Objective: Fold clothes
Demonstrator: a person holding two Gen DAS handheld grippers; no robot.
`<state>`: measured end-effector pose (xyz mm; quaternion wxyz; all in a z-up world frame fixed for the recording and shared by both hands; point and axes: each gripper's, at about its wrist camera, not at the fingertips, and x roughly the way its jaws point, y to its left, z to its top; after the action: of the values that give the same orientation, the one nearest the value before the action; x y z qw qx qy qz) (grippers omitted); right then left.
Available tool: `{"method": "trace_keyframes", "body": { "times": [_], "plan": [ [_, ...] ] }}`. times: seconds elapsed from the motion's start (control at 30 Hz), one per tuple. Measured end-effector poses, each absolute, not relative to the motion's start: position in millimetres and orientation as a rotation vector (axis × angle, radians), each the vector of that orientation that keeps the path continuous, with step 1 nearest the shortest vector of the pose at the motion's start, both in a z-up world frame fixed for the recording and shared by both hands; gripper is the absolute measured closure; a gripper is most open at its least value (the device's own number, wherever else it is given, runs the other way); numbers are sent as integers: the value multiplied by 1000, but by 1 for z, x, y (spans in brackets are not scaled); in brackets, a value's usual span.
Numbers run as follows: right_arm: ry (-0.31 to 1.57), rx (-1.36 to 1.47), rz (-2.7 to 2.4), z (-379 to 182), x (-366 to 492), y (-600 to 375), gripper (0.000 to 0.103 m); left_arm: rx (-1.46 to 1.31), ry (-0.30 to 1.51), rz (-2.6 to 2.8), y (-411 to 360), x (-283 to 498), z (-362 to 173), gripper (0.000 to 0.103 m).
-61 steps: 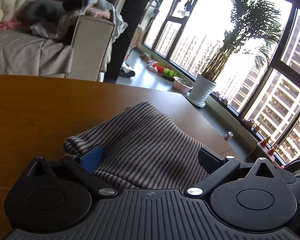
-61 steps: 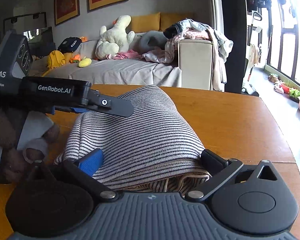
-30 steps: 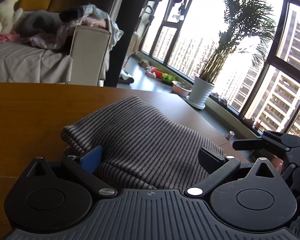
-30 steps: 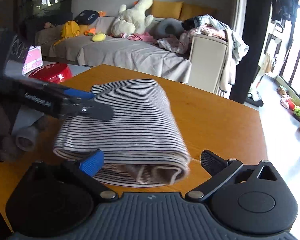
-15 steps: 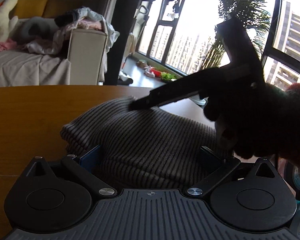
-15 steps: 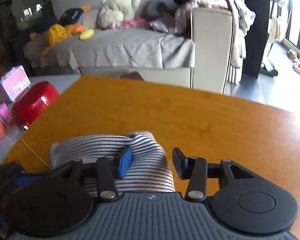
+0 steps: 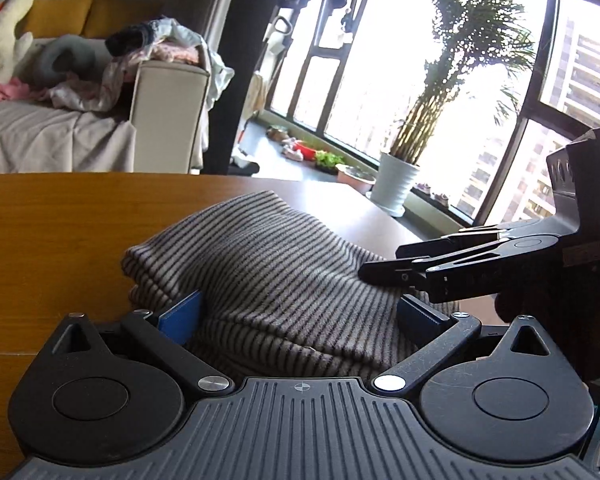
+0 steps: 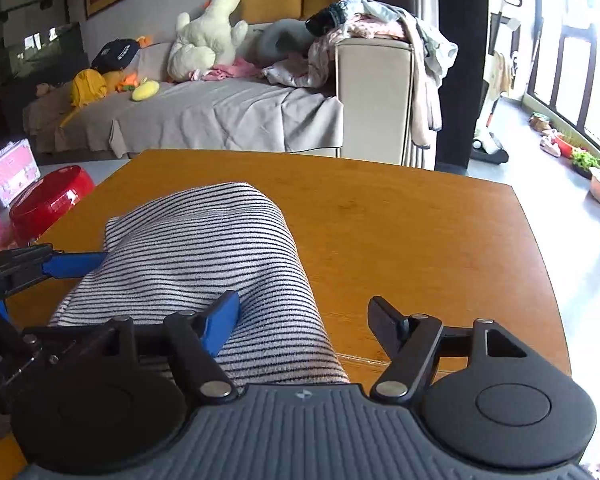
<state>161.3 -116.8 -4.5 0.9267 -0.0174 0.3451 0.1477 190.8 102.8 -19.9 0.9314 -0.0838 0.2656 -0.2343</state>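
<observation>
**Folded striped cloth between two sets of parted jaws**

A folded striped cloth (image 7: 268,276) lies in a thick bundle on a wooden table (image 7: 60,232), with bare wood around it on the far side and to the right in the right wrist view.

The left gripper (image 7: 300,316) points low over the near edge of the bundle. Its jaws stand wide, and the cloth fills the whole gap between them. The blue pad (image 7: 180,316) sits against the left flank of the bundle, and the dark fingertip (image 7: 420,316) lies at the right flank. Whether the pads press on the fabric cannot be told from the pictures. The folded layers show as stacked edges on the left side of the bundle, just beyond the blue pad.

The right gripper (image 8: 304,320) comes at the cloth from the other side. Its jaws are parted at a middling width and have just been opening. The blue finger (image 8: 220,320) rests on top of the stripes, while the black finger (image 8: 388,324) hangs over bare table, clear of the fabric. Only the right edge of the bundle reaches into the gap, so the cloth lies partly between the jaws and is not clamped.

In the left wrist view the right gripper reaches in from the right, its tips just above the bundle's right end. In the right wrist view the left gripper's blue finger touches the cloth's left edge.

Behind the table stand a sofa (image 8: 220,120) heaped with plush toys and clothes, and a potted plant (image 7: 396,188) by the window.
</observation>
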Motion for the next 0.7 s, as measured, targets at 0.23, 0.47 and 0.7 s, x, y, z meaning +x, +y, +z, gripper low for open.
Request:
{"method": "trace_keyframes", "body": {
  "times": [0.23,0.47,0.7],
  "plan": [
    [658,-22,300,-8,152,-120,32,-378,685,-392,124,183,-3,0],
    [662,97,411,-10,124,-142,32,-402,781,-428,105,186,-11,2],
    [597,31,479,2,75,-139,31,-338,802,-418,97,185,-20,25]
  ]
}}
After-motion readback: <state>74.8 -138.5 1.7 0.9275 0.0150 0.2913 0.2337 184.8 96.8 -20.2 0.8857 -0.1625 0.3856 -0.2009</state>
